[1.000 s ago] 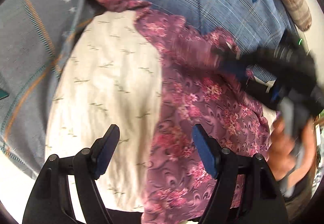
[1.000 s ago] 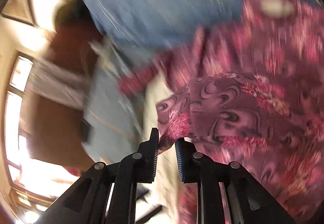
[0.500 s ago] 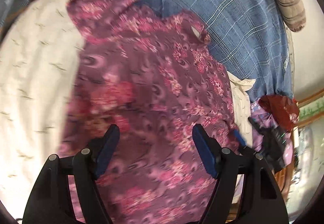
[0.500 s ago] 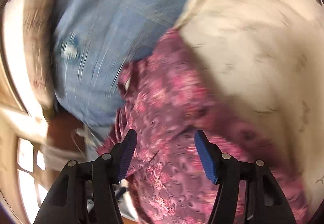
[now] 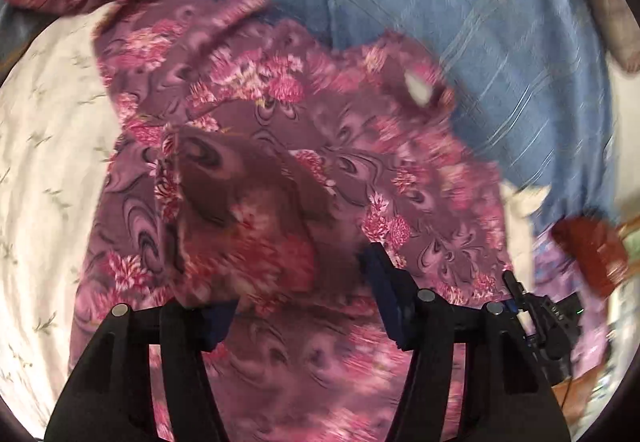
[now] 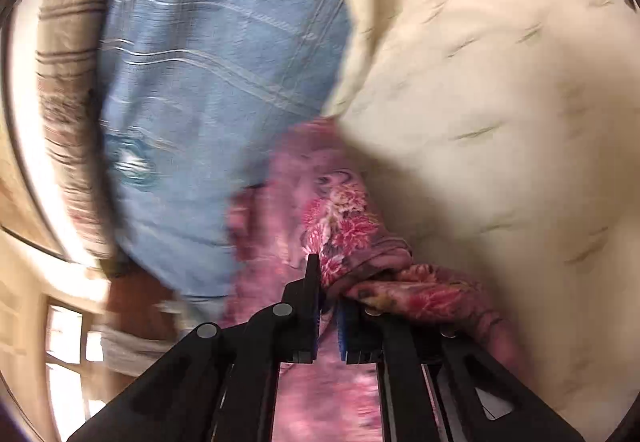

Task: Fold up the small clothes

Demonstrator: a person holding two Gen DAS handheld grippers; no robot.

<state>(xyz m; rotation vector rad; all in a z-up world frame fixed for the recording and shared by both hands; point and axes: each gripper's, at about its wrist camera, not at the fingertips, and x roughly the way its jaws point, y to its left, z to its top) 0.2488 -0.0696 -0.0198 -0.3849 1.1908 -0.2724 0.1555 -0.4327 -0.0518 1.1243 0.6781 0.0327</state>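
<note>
A purple floral garment point(image 5: 280, 130) lies spread across a cream sheet point(image 5: 48, 162) and a blue checked cloth point(image 5: 460, 22). My left gripper point(image 5: 298, 282) hangs over its near part, jaws closing. A raised fold of the garment sits between them and drapes over the left finger; the right finger point(image 5: 384, 294) shows bare. My right gripper point(image 6: 328, 306) is shut on a bunched edge of the floral garment point(image 6: 344, 230), beside the cream sheet point(image 6: 500, 102). The right gripper point(image 5: 544, 318) also shows at the lower right of the left wrist view.
A blue checked cloth point(image 6: 208, 62) with a round emblem covers the bed behind the garment. A brown striped roll point(image 6: 68, 54) lies along its far edge. A dark red item point(image 5: 592, 254) and other laundry sit at the right, near the bed's edge.
The left gripper slid from the cream sheet over the floral garment, and a fold now stands between its narrower jaws. The right gripper swung round, opened wide, then shut on the garment's edge.
</note>
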